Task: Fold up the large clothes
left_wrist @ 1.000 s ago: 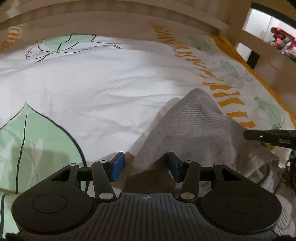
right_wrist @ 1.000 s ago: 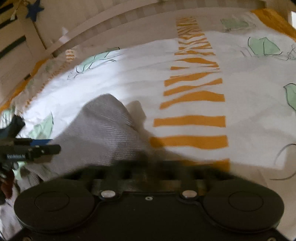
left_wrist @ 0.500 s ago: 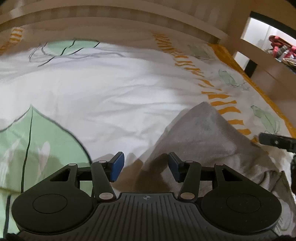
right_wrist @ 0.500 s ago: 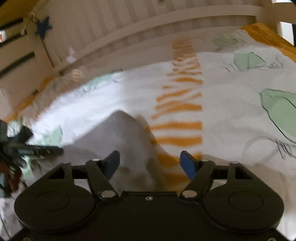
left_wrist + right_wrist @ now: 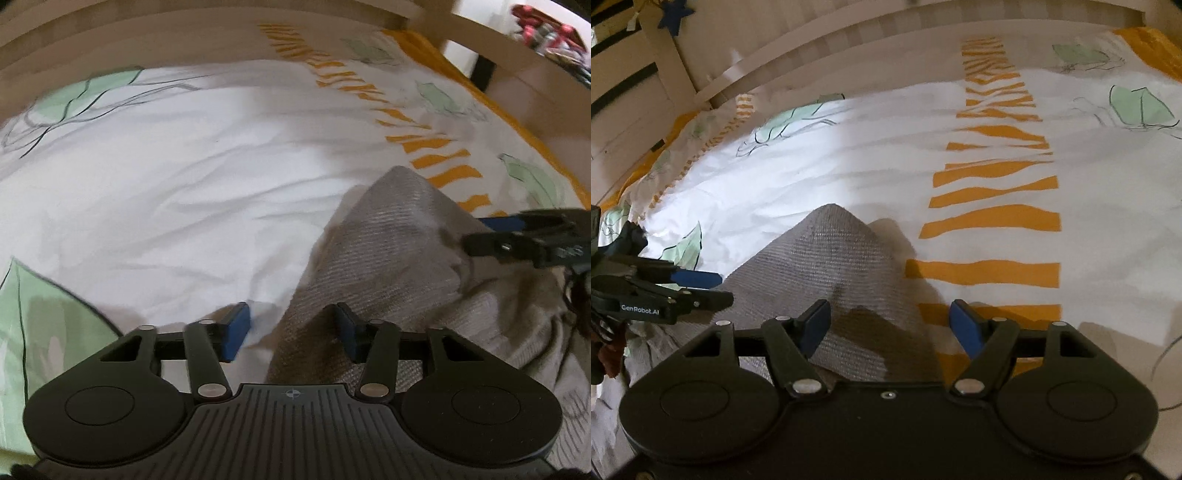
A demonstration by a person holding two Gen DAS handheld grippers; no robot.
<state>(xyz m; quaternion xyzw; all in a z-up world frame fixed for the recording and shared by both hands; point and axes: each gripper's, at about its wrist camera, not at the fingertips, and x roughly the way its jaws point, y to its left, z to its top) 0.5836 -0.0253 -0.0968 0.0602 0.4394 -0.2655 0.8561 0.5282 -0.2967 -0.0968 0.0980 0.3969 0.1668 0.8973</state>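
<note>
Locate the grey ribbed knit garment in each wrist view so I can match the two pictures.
Left wrist view: the grey ribbed knit garment rises to a peak right of centre, running down between the left gripper pads.
Right wrist view: the garment peaks left of centre, above the right gripper.
Shared landmark: the column of orange stripes on the white bedsheet, just right of the peak in both.

In the right wrist view, the left gripper reaches in from the left edge, and white lettering on its black side reads "GenRobot.AI" (the first letter is faint). The matching print on the right gripper is too blurred to read.
</note>
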